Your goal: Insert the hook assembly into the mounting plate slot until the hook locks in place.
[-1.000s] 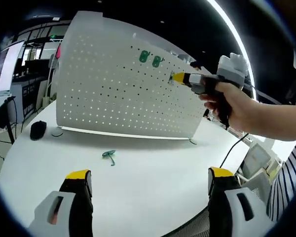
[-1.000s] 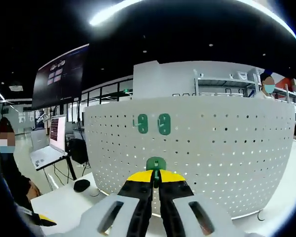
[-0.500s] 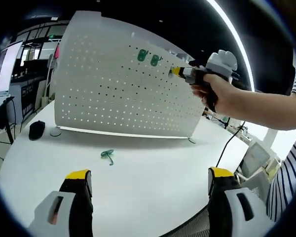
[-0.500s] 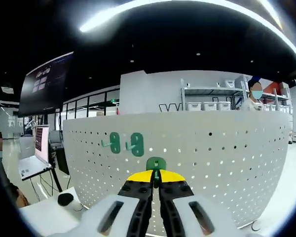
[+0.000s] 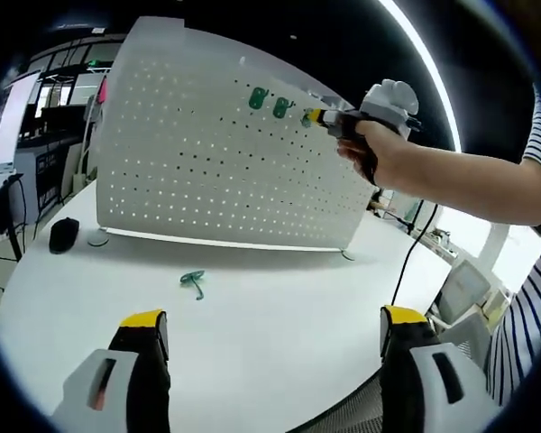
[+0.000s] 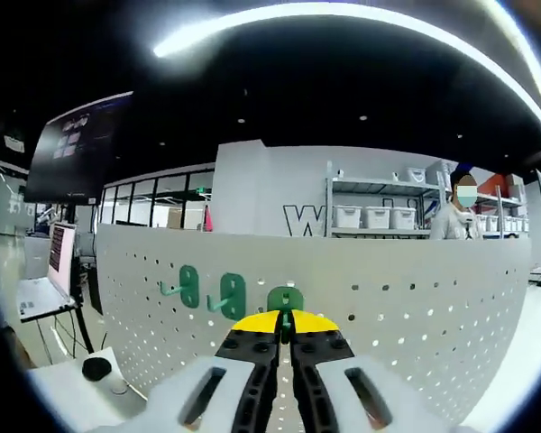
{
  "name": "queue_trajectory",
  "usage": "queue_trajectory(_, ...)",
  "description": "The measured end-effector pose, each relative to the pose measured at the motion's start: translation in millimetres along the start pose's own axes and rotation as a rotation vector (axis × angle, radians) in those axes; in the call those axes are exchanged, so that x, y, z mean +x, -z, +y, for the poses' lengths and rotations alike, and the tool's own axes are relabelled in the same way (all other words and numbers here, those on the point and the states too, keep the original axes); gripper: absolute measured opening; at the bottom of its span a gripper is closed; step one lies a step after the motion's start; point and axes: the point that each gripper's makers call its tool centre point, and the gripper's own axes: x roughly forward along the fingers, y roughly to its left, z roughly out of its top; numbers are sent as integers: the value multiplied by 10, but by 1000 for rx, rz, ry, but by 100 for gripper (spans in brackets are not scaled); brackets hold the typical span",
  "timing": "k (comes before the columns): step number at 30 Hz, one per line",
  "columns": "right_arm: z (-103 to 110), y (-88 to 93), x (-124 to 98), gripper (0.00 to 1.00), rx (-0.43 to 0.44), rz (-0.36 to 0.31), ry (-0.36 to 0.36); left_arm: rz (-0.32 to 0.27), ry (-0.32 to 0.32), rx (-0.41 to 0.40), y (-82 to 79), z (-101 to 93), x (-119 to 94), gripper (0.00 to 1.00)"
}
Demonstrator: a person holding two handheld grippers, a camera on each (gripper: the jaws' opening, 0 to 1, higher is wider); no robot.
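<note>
A white perforated mounting plate point(image 5: 207, 153) stands upright on the white table point(image 5: 279, 334). Two green hooks point(image 5: 269, 104) hang near its top edge, also seen as green hooks point(image 6: 207, 290) in the right gripper view. My right gripper point(image 6: 286, 327) is shut on a third green hook point(image 6: 285, 300), held up against the plate point(image 6: 415, 298) just right of those two. In the left gripper view that right gripper point(image 5: 316, 117) shows in a person's hand at the plate's upper right. A loose green hook point(image 5: 192, 280) lies on the table. My left gripper point(image 5: 275, 329) is open, low over the table.
A black mouse point(image 5: 63, 234) lies at the plate's left foot. A cable point(image 5: 415, 262) trails off the table's right side. Shelving with bins point(image 6: 379, 212) and a person stand behind the plate. A laptop point(image 6: 45, 289) sits far left.
My right gripper has risen and shifted left along the plate, bringing its hook up level with and close beside the two hung hooks. The left gripper stayed put.
</note>
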Motion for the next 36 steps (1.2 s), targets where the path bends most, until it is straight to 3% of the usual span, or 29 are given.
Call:
queue_trajectory(8, -34, -27, 77, 1, -37, -11, 27, 8, -3, -4, 15, 9, 3, 100)
queue_trajectory(22, -47, -57, 157, 1, -14, -25, 65, 13, -2, -14, 22, 17, 5, 100)
queue_trajectory(33, -56, 14, 191, 1, 15, -2, 96, 7, -5, -18, 11, 26, -1, 99)
queue_trajectory(36, -40, 15, 195, 1, -23, 13, 103, 7, -6, -18, 8, 25, -3, 99)
